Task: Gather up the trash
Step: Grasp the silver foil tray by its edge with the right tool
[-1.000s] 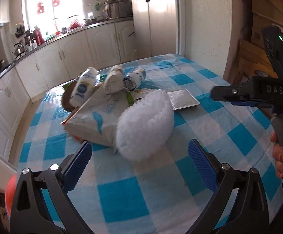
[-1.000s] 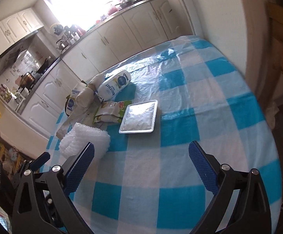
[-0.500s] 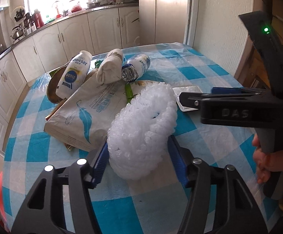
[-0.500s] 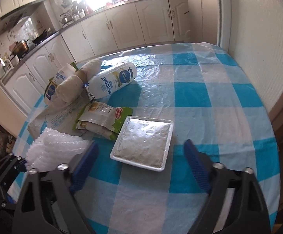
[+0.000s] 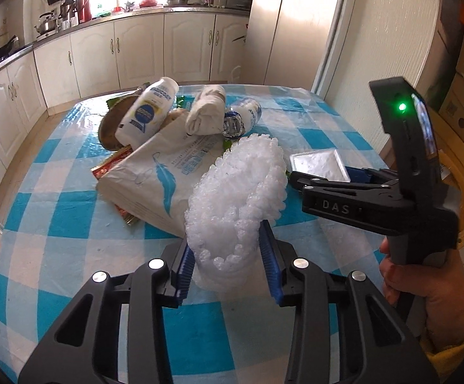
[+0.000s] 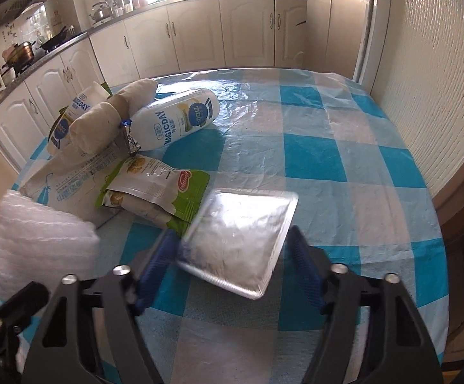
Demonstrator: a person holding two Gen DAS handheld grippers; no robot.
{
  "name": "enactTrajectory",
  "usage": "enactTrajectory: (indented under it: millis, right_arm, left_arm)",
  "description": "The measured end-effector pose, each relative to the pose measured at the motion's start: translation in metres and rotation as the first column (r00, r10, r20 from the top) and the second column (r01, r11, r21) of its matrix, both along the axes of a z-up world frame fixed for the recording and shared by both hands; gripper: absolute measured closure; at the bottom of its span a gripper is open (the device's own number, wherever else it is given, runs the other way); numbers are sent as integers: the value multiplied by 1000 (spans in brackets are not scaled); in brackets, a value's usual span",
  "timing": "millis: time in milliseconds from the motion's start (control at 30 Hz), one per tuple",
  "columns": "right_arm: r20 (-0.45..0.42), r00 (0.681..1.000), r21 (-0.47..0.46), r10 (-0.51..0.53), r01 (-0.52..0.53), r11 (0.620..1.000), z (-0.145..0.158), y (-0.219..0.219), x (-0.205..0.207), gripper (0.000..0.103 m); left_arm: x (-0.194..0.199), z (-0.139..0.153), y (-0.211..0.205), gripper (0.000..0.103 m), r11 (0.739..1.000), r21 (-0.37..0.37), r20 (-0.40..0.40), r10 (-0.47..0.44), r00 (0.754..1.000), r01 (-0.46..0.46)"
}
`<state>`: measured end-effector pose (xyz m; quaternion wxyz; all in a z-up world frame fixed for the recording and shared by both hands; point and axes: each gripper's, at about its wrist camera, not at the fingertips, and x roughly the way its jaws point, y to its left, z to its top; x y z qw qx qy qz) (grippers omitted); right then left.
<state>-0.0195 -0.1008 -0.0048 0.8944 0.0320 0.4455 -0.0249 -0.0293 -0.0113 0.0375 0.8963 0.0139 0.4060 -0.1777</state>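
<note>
While its jaws have just been closing, the left claw [image 5: 228, 262] grips the near end of a white foam net [image 5: 238, 198], both blue pads pressed against it. The net stands on the checked tabletop [image 5: 72, 217], leaning against a flat paper bag [image 5: 155, 172].

Beside it the right claw [image 6: 232, 259], held by a hand [image 5: 424, 284], has also been closing; a shallow foil-topped tray [image 6: 241, 236] sits tilted between its blue fingers [image 6: 305, 265], the left one blurred against the tray's edge, and whether the right one touches I cannot tell.

Just beyond the tray lies a green snack packet [image 6: 158, 188], touching the paper bag. Farther back, a rolled cloth [image 6: 110, 118] lies across the bag between two white bottles: one [image 6: 177, 118] on its side near the middle of the tabletop, the other [image 5: 147, 112] propped over a brown bowl [image 5: 107, 128]. Cabinets [image 6: 200, 32] line the far wall.
</note>
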Motion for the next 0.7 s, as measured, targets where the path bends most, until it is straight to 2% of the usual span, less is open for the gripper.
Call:
enactTrajectory:
  millis: [33,167,333,567,700]
  right_arm:
    - [-1,1000,-20,-5,5,1000,0,2,-1,54]
    - [5,1000,-16,-25,25,1000,1,-3,-3,64]
    - [14,999,86,-44,42,995,3,-19,-10,80]
    - [47,998,169,-49,40,985,8,-22,-29,89]
    - [73,997,165,-28,16,986,18,-13,-41,91]
  left_arm:
    - [-2,2,4,63,1000,-10,2,5,1000,-5]
    - [-11,7,20,63,999,-35,4,27,1000,-27]
    - [-21,10,44,63,996,-59,-4,63,998,-63]
    - [-35,10,79,63,991,-72,-1,113,994,-113]
    - [-42,14,100,63,986,-86,7,144,989,-143]
